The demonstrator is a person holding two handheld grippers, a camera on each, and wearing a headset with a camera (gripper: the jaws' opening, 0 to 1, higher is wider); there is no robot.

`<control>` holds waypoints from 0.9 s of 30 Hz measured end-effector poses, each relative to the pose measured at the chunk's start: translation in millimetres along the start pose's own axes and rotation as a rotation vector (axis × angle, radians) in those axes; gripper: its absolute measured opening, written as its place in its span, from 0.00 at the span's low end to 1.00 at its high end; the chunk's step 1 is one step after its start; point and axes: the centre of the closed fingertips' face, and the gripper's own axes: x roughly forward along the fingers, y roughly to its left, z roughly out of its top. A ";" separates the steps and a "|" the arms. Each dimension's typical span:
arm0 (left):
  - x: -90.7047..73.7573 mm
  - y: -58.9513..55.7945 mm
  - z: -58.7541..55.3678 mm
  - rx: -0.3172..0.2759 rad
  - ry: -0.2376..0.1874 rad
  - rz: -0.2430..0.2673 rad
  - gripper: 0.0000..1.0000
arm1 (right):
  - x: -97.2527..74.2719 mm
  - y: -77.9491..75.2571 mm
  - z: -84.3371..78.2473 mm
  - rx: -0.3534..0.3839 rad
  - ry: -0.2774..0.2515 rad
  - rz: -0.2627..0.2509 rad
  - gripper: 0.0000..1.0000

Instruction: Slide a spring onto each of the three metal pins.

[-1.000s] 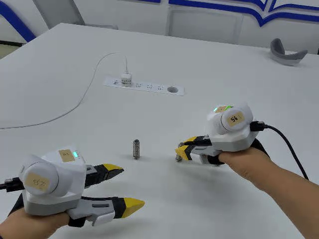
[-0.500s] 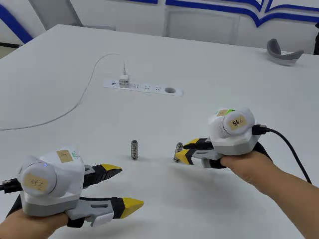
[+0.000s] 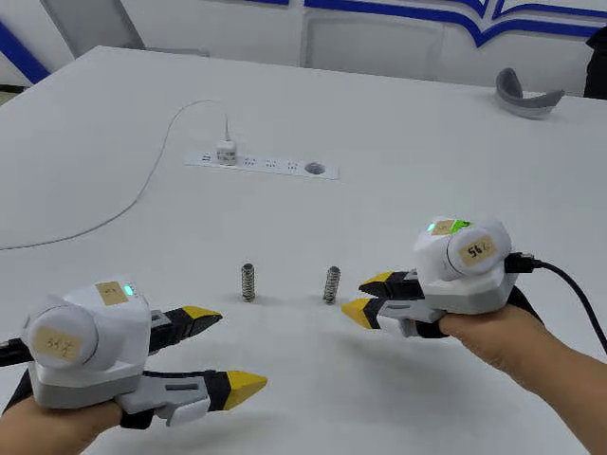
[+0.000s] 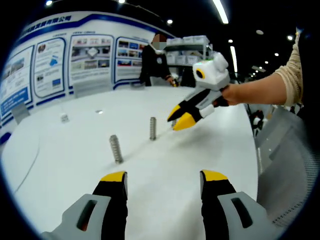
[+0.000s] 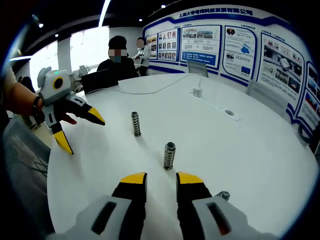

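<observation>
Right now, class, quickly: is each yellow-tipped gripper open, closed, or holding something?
Left yellow-tipped gripper: open wide, holding nothing.
Right yellow-tipped gripper: open a little, holding nothing; the coiled metal spring stands apart ahead of it.

Right tool [image 5: 161,181] narrowly parted, near spring [image 5: 169,155] and far spring [image 5: 135,123] upright, left tool [image 5: 86,136] spread

An office showroom: blue-trimmed wall display boards [image 5: 205,42], a large white table [image 3: 427,190], a power strip [image 3: 261,163].
</observation>
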 end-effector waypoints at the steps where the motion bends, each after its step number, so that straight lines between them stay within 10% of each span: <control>1: -0.3 0.4 0.1 0.000 0.000 0.001 0.60 | -1.6 0.2 -0.6 0.001 -0.001 0.000 0.25; 27: -2.3 3.6 -1.0 -0.002 0.003 0.017 0.65 | -54.8 -12.0 -29.4 0.029 -0.028 -0.062 0.35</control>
